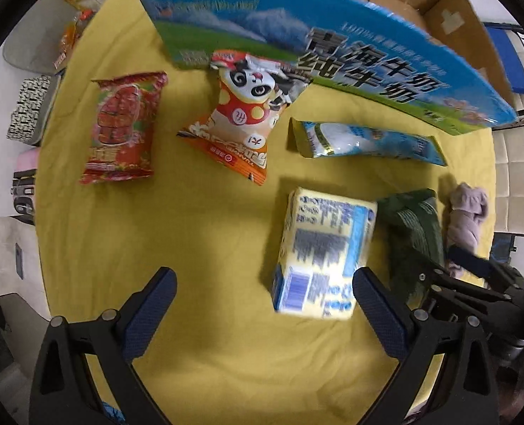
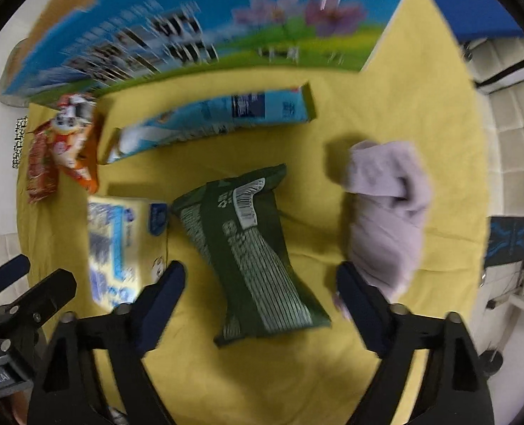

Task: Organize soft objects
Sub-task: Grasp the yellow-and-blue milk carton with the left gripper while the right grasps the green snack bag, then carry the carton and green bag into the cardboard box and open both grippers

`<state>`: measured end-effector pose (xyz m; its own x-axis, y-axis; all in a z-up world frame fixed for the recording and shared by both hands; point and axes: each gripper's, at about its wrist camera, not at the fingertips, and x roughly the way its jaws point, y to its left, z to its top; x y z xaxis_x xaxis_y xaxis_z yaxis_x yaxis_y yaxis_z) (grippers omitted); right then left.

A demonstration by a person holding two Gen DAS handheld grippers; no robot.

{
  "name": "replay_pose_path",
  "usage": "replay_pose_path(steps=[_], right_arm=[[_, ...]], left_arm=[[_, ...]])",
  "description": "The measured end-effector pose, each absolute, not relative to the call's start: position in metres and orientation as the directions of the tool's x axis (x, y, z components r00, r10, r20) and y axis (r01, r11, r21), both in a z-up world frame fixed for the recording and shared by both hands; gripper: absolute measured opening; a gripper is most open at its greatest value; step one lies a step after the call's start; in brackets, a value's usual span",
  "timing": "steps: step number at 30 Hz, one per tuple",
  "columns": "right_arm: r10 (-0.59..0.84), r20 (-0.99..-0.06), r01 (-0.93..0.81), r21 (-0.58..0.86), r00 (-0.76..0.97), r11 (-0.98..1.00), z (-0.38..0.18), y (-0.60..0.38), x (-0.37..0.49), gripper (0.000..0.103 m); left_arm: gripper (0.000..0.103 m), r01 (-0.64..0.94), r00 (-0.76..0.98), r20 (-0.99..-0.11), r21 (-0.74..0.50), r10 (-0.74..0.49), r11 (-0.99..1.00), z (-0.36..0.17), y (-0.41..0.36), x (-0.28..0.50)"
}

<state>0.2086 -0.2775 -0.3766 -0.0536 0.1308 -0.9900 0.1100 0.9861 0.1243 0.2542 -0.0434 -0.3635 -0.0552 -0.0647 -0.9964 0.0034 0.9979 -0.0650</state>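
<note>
On the yellow cloth [image 1: 198, 241] lie a red snack bag [image 1: 124, 127], a panda snack bag [image 1: 244, 113], a long blue pouch [image 1: 368, 140], a yellow tissue pack [image 1: 324, 251], a dark green pack [image 1: 416, 226] and a lilac cloth [image 1: 469, 212]. My left gripper [image 1: 263, 299] is open and empty, its right finger beside the tissue pack. My right gripper [image 2: 260, 290] is open, with the green pack [image 2: 255, 251] lying between its fingers; I cannot tell if it touches. The lilac cloth [image 2: 386, 212] lies just right of it, the tissue pack [image 2: 120, 244] to the left.
A big blue milk carton box [image 1: 332, 60] stands open along the far edge of the cloth, also in the right wrist view [image 2: 209, 28]. Bags and clutter [image 1: 32, 106] sit off the cloth at left. Tiled floor [image 2: 510, 124] lies to the right.
</note>
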Motion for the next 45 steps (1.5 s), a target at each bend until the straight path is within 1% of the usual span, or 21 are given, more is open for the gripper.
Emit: replay_pose_path(steps=[1,3,5,6,8,12,14,16,17,18,20,21,22,26,27,29,30,35,36,45], right_arm=[[0.151,-0.986,0.120,0.142,-0.068,0.983,-0.385,-0.278,0.210,0.066],[0.179,-0.978,0.144,0.163,-0.106,0.976,-0.400,-0.282,0.211,0.053],[0.182,-0.979,0.170,0.165,-0.095,0.972,-0.403,-0.288,0.208,0.050],[0.159,-0.983,0.173,0.142,-0.092,0.975,-0.401,-0.291,0.206,0.048],[0.123,-0.987,0.189,0.102,-0.101,0.977,-0.400,-0.300,0.202,0.048],[0.128,-0.984,0.202,0.101,-0.124,0.974,-0.410,-0.305,0.200,0.048],[0.127,-0.983,0.205,0.099,-0.130,0.974,-0.413,-0.306,0.203,0.048],[0.118,-0.984,0.199,0.090,-0.136,0.976,-0.414,-0.305,0.204,0.049],[0.113,-0.983,0.196,0.084,-0.142,0.977,-0.416,-0.304,0.207,0.049],[0.109,-0.982,0.190,0.078,-0.154,0.979,-0.414,-0.301,0.207,0.049],[0.106,-0.981,0.194,0.074,-0.163,0.978,-0.423,-0.295,0.210,0.049],[0.104,-0.982,0.194,0.072,-0.161,0.978,-0.425,-0.294,0.210,0.049],[0.100,-0.982,0.194,0.068,-0.161,0.979,-0.429,-0.290,0.213,0.049],[0.084,-0.982,0.179,0.053,-0.168,0.982,-0.436,-0.283,0.214,0.049],[0.079,-0.982,0.174,0.049,-0.170,0.984,-0.436,-0.281,0.215,0.049],[0.068,-0.983,0.162,0.039,-0.173,0.986,-0.438,-0.274,0.216,0.049],[0.063,-0.983,0.158,0.036,-0.172,0.987,-0.439,-0.271,0.215,0.048],[0.060,-0.986,0.150,0.037,-0.156,0.988,-0.432,-0.262,0.201,0.043],[0.065,-0.986,0.150,0.042,-0.150,0.988,-0.430,-0.263,0.199,0.042],[0.117,-0.990,0.118,0.107,-0.083,0.987,-0.384,-0.257,0.179,0.041]], left_arm=[[0.101,-0.001,-0.066,-0.995,-0.076,-0.076,0.997,-0.369,-0.044,0.256],[0.101,-0.002,-0.084,-0.991,-0.103,-0.103,0.995,-0.376,-0.047,0.259],[0.101,0.018,-0.109,-0.987,-0.117,-0.114,0.993,-0.385,-0.055,0.259],[0.101,0.028,-0.117,-0.986,-0.124,-0.120,0.992,-0.387,-0.057,0.259],[0.101,0.050,-0.140,-0.982,-0.137,-0.129,0.989,-0.395,-0.067,0.257],[0.100,0.091,-0.190,-0.974,-0.139,-0.120,0.986,-0.416,-0.086,0.256],[0.087,0.111,-0.209,-0.974,-0.113,-0.088,0.987,-0.429,-0.094,0.254],[0.082,0.119,-0.217,-0.973,-0.101,-0.073,0.988,-0.436,-0.098,0.255],[0.078,0.135,-0.193,-0.980,-0.084,-0.056,0.987,-0.434,-0.102,0.255],[0.077,0.149,-0.185,-0.982,-0.072,-0.044,0.986,-0.433,-0.106,0.257],[0.068,0.147,-0.171,-0.985,-0.055,-0.029,0.988,-0.436,-0.112,0.259],[0.066,0.143,-0.164,-0.986,-0.046,-0.022,0.989,-0.435,-0.113,0.261],[0.062,0.140,-0.159,-0.987,-0.043,-0.020,0.989,-0.432,-0.113,0.263],[0.061,0.123,-0.136,-0.991,-0.033,-0.016,0.992,-0.425,-0.115,0.264],[0.061,0.121,-0.133,-0.991,-0.033,-0.017,0.992,-0.416,-0.111,0.259],[0.061,0.112,-0.120,-0.993,-0.029,-0.016,0.993,-0.417,-0.111,0.253],[0.061,0.111,-0.114,-0.993,-0.030,-0.017,0.993,-0.408,-0.110,0.234],[0.061,0.107,-0.073,-0.997,-0.008,0.000,0.994,-0.396,-0.098,0.202],[0.061,0.106,-0.069,-0.998,-0.005,0.002,0.994,-0.396,-0.101,0.211],[0.061,0.090,0.027,-0.999,-0.015,-0.017,0.996,-0.322,-0.099,0.176]])
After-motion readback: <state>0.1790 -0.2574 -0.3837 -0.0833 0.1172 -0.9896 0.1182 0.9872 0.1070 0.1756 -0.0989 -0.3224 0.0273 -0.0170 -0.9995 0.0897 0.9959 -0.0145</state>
